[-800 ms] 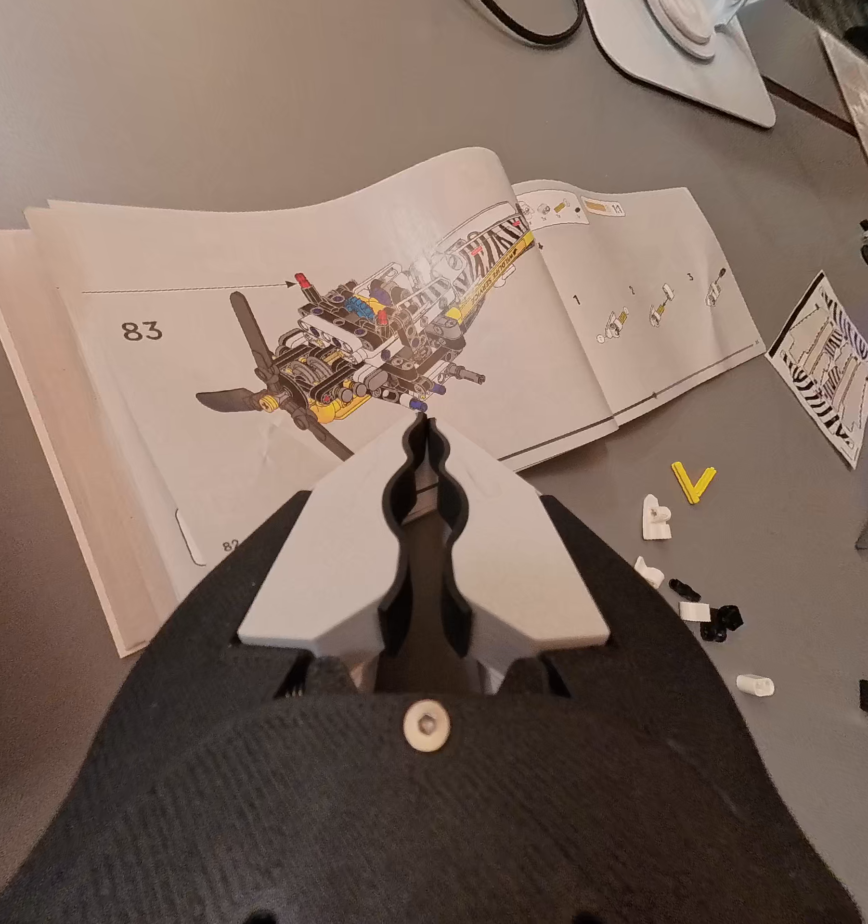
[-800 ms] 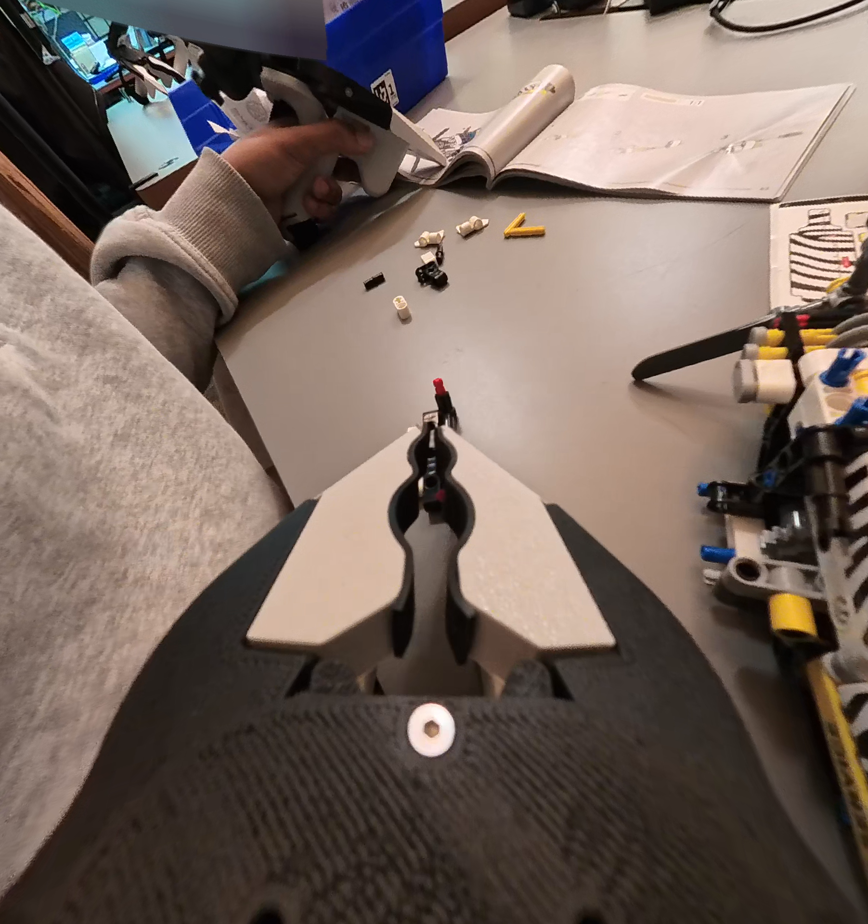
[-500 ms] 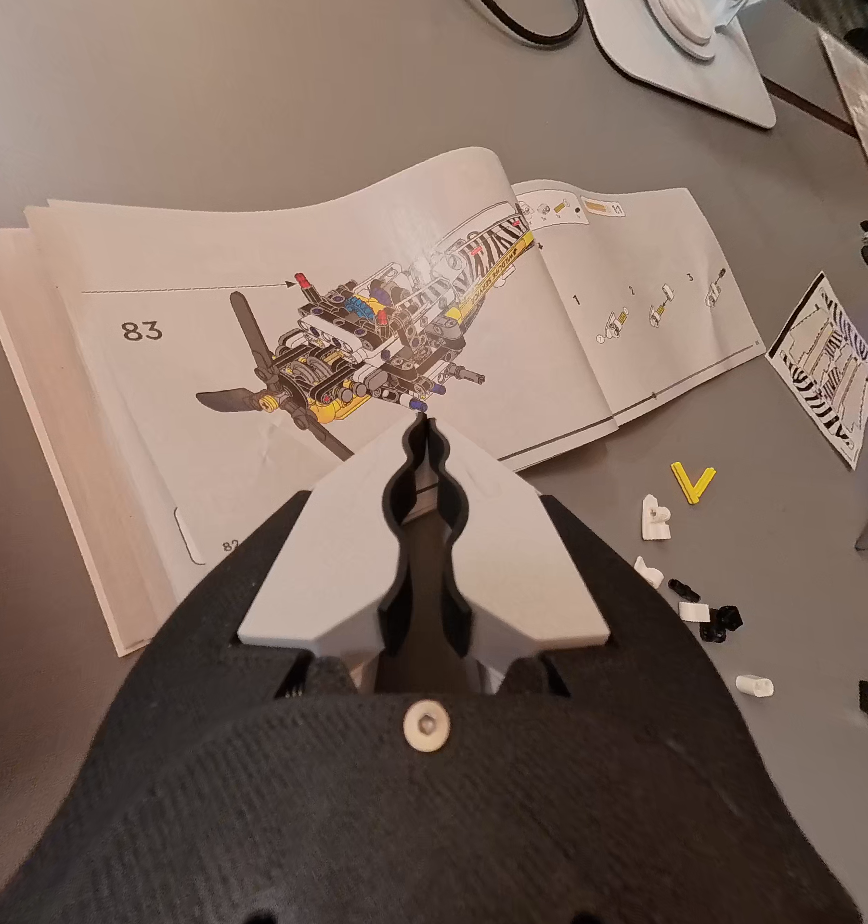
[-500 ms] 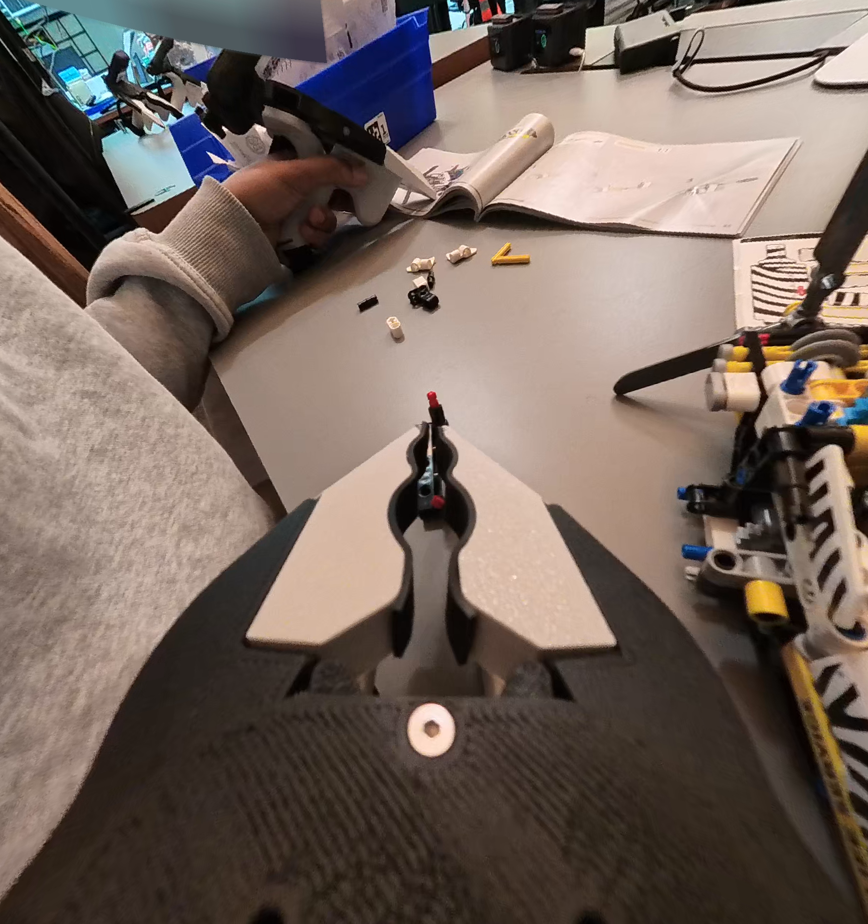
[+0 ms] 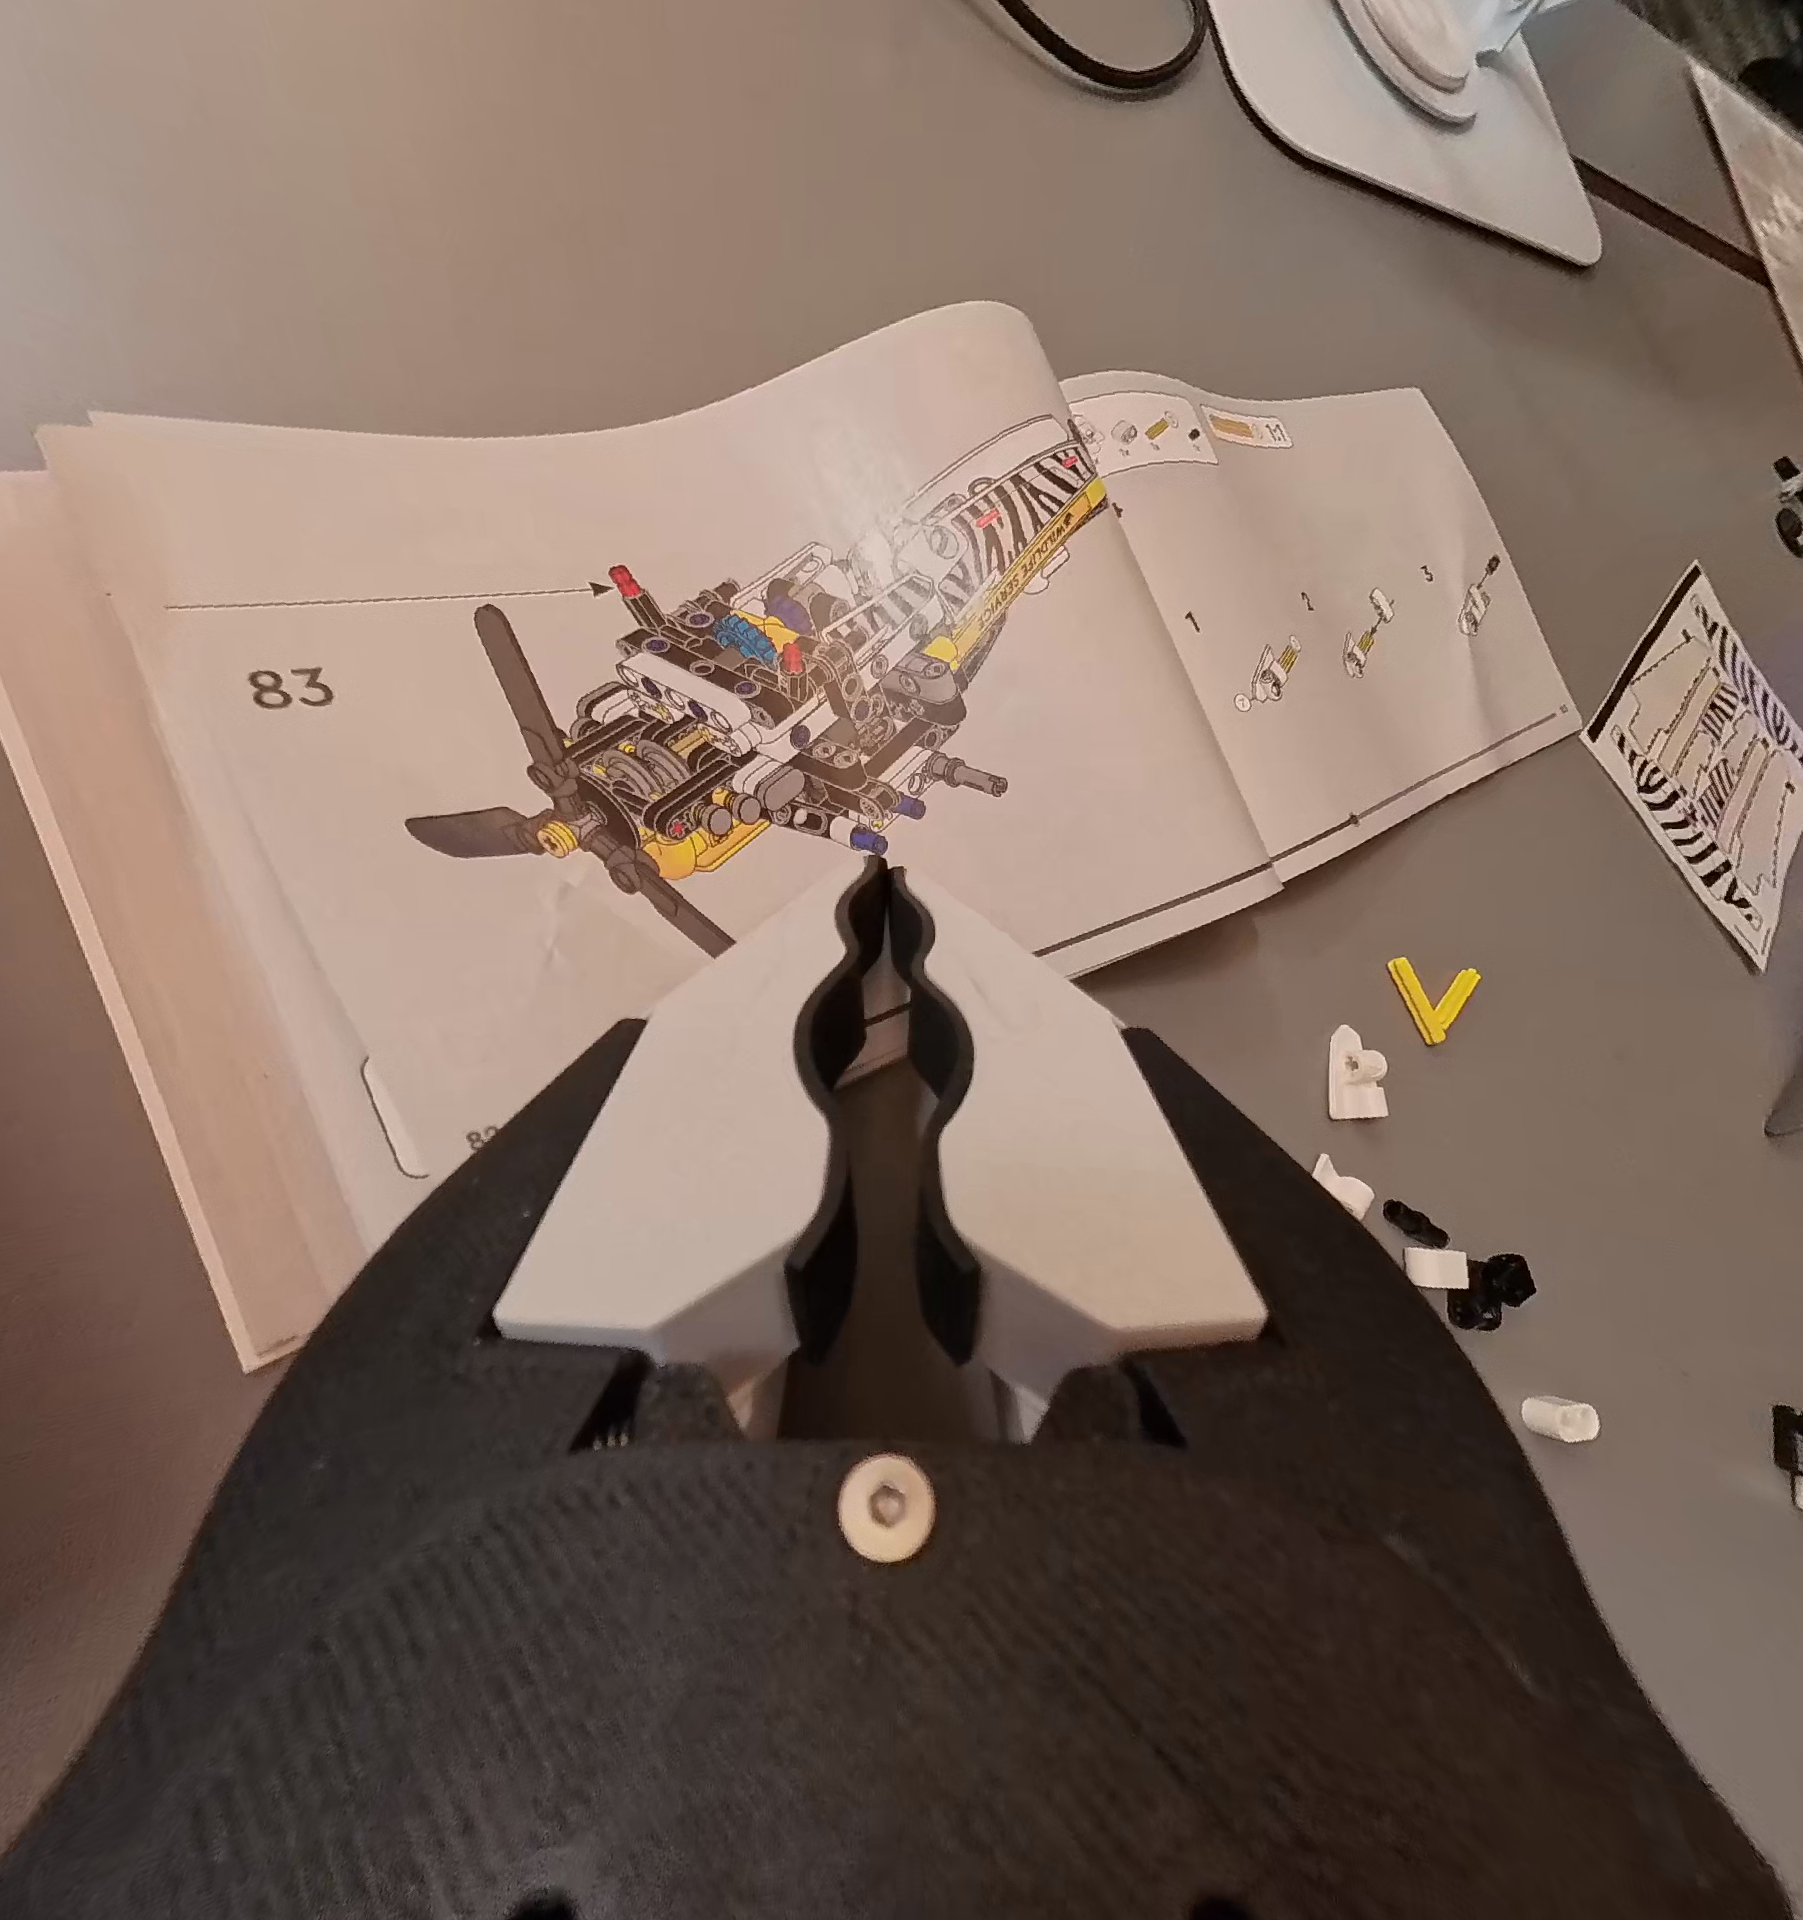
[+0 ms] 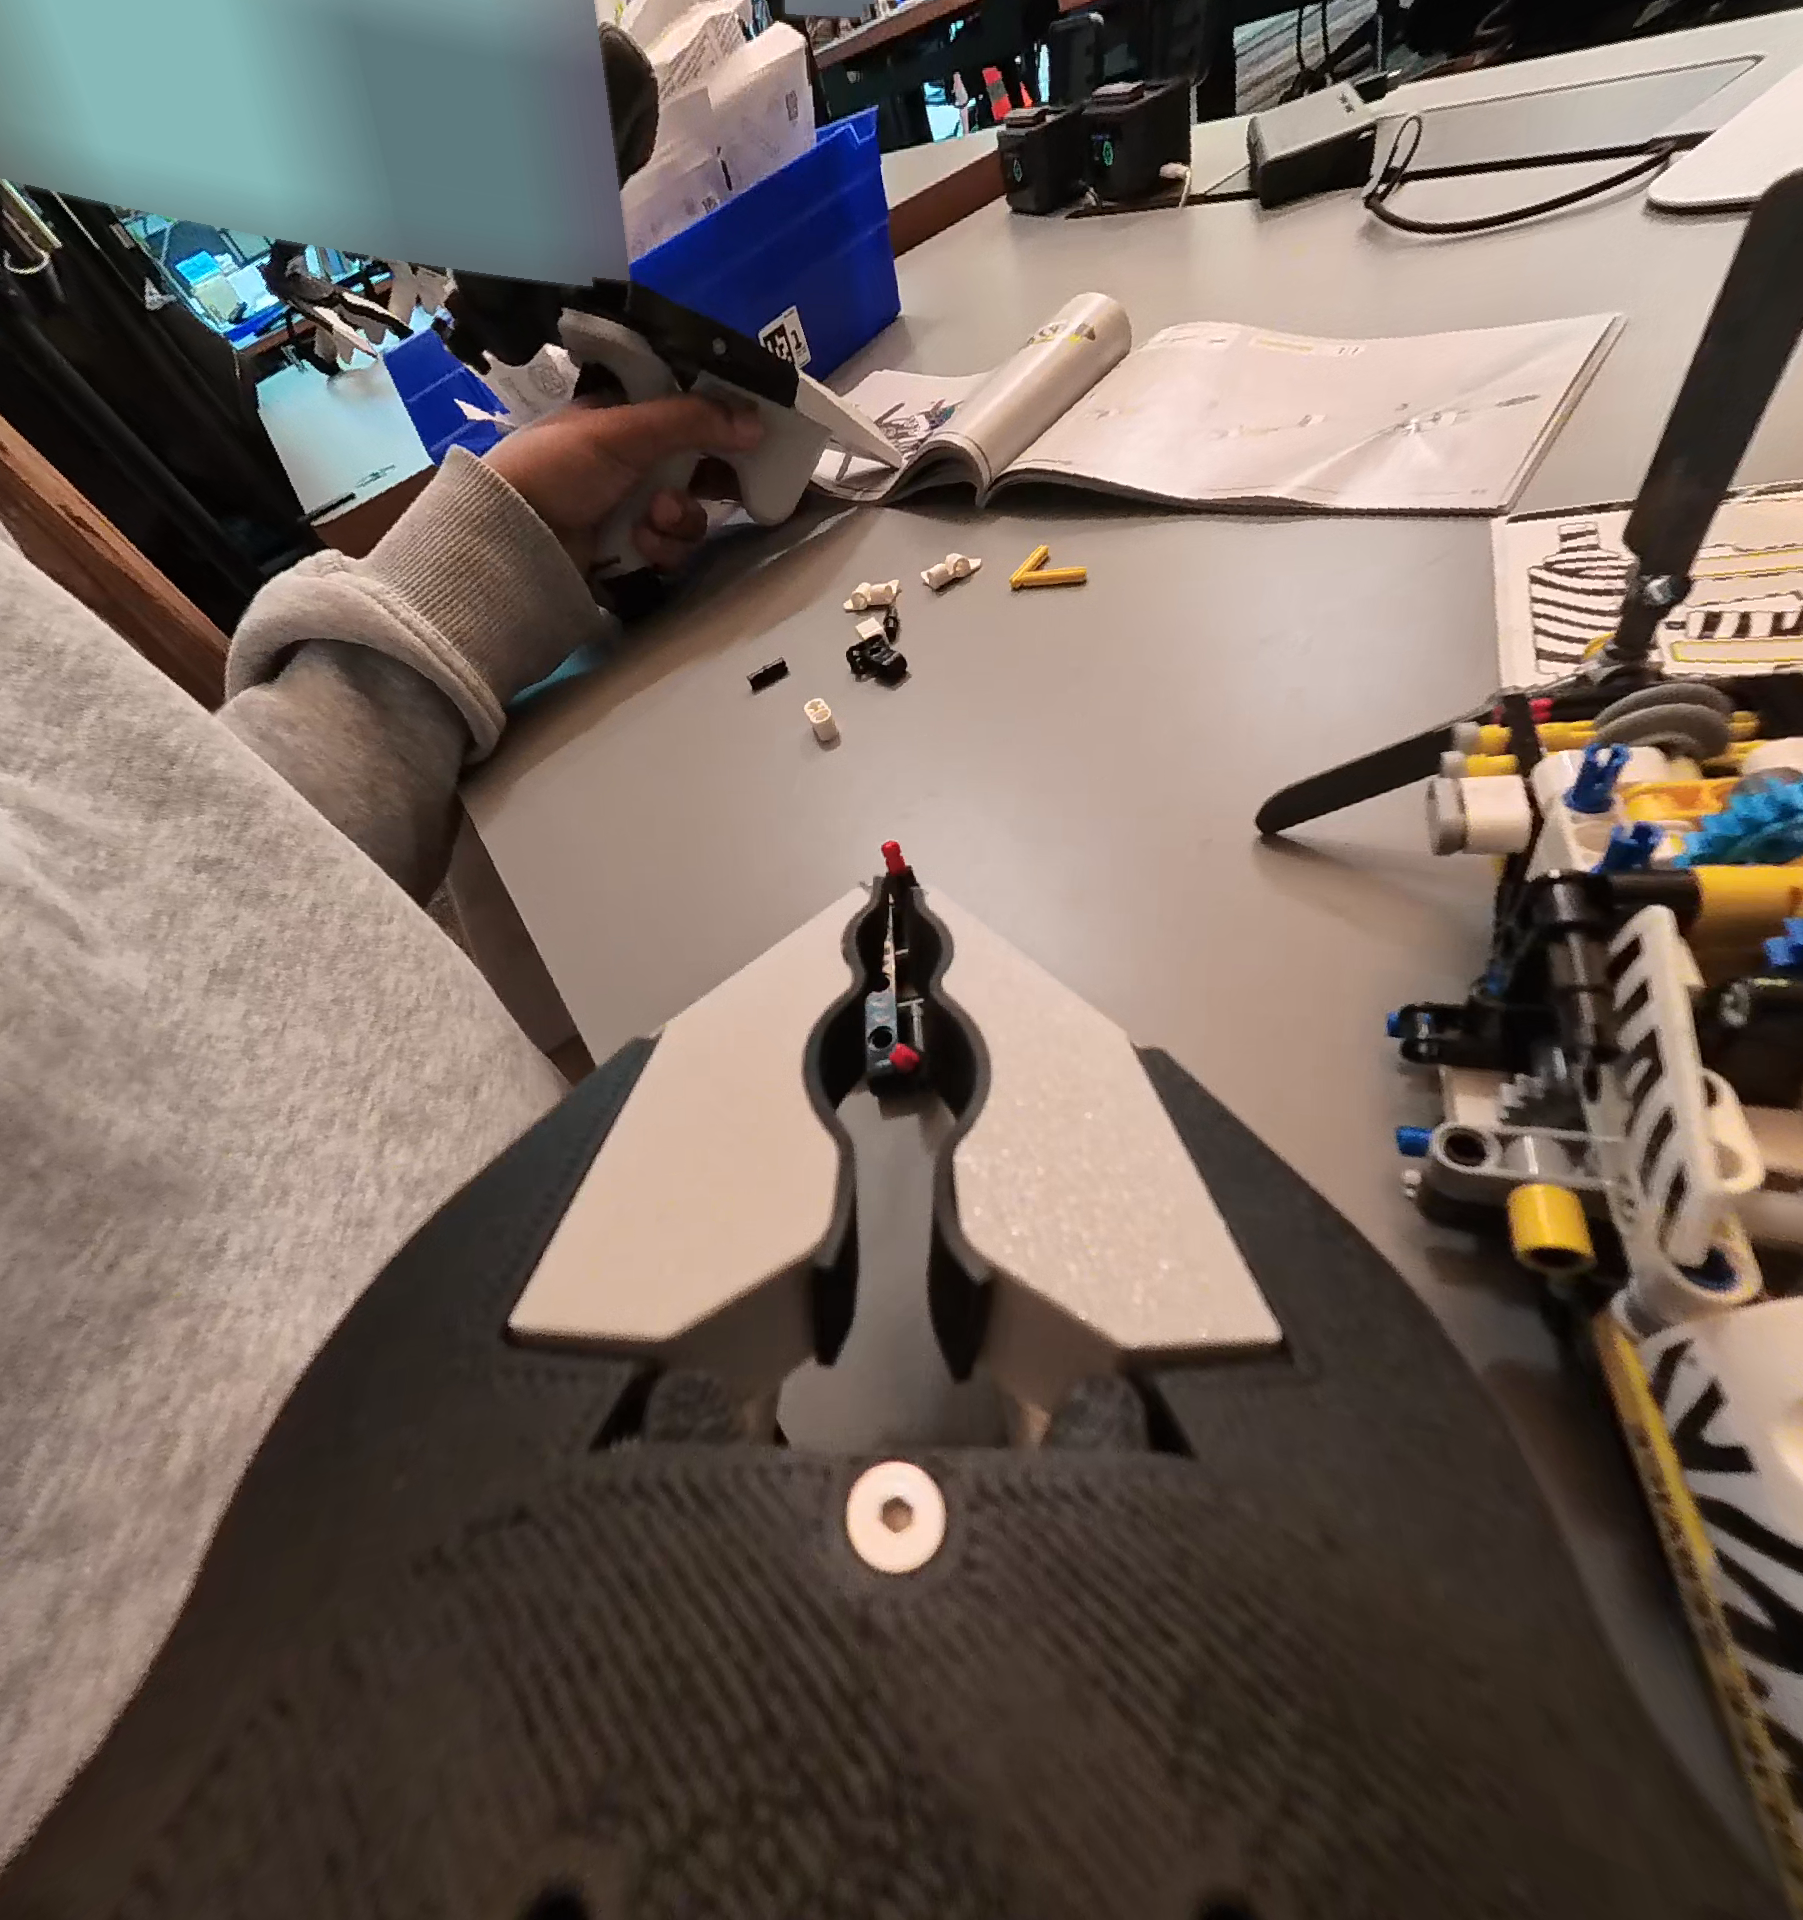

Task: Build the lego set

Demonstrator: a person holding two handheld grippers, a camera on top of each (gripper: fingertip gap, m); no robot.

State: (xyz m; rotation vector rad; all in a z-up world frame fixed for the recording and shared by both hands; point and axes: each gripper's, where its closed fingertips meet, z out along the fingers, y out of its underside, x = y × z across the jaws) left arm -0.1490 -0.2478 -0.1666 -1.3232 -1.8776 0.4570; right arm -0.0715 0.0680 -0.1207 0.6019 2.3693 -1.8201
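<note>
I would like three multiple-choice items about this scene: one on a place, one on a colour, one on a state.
1. The instruction booklet lies
A. open on the table
B. in the blue bin
C. under the model

2. The V-shaped loose piece is
A. red
B. yellow
C. blue

3. The right gripper is
A. wide open
B. shut and empty
C. shut on a small part

Key: 1 A, its pages lie spread on the grey table. 2 B, it is bright yellow beside the white pieces. 3 C, the red-tipped part sits between its closed fingers.
</note>
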